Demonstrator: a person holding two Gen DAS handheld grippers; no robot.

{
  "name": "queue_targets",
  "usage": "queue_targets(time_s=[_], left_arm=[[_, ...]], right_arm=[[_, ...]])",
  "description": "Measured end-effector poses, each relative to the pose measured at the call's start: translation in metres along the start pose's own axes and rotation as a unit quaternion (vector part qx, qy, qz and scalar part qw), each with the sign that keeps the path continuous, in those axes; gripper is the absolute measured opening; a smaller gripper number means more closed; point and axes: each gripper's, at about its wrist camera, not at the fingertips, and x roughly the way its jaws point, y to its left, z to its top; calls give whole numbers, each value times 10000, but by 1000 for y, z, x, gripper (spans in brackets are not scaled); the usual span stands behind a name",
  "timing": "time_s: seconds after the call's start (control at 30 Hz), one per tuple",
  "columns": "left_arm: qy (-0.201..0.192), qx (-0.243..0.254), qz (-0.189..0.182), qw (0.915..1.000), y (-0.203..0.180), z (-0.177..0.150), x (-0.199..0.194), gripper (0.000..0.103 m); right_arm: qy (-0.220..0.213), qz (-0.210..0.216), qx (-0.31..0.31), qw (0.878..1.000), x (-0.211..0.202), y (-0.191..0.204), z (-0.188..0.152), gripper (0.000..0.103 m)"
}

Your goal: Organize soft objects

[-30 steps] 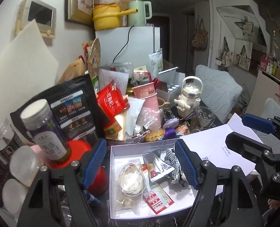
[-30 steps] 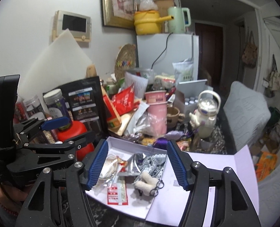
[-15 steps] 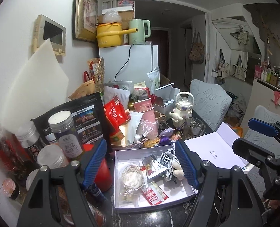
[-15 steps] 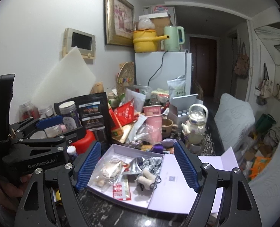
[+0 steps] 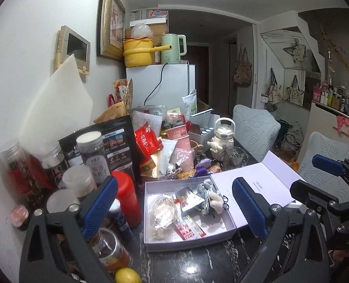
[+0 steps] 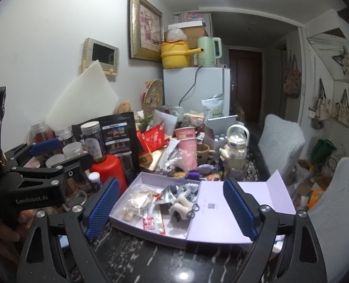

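Observation:
An open white box (image 5: 188, 241) (image 6: 151, 234) sits on the dark marble table. Inside lie a small plush toy with a checked cloth (image 5: 208, 195) (image 6: 182, 200), a clear bag with a white coil (image 5: 162, 210) (image 6: 140, 197), a silver pouch (image 5: 188, 199) and red packets (image 5: 188, 228) (image 6: 153, 221). My left gripper (image 5: 174, 207) is open and empty, held back from the box. My right gripper (image 6: 172, 202) is open and empty too. It also shows at the right of the left wrist view (image 5: 325, 176); the left one shows at the left of the right wrist view (image 6: 44, 155).
The box lid (image 5: 257, 179) (image 6: 245, 198) lies open to the right. Jars (image 5: 92, 153), a red canister (image 5: 126, 198), snack bags (image 5: 146, 139), a pink cup (image 6: 187, 146) and a kettle-shaped bottle (image 5: 224, 136) crowd the table behind. A lemon (image 5: 127, 275) lies near. Chairs (image 6: 280, 141) stand right.
Both grippers have pulled back and up from the box, so it looks smaller and more of the table front shows. Both stay open and empty.

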Motion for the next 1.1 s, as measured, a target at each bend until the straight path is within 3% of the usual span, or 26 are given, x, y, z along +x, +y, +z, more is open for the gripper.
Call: queue_targets(time_s=[0.2,0.63,1.1], left_arm=[[152,-62,-96,9998,0,-21,-5,99],[693,-14,-153,9975,-9,-77,6,99],[1054,-137,-161,9942,-19,-107,19,99]], right_arm=[[53,-233,69,9997,-11,8,-20,93],[503,-323,189,9980,-2,14,-76,94],[1006,-389,453,9931,10,-2,-114,94]])
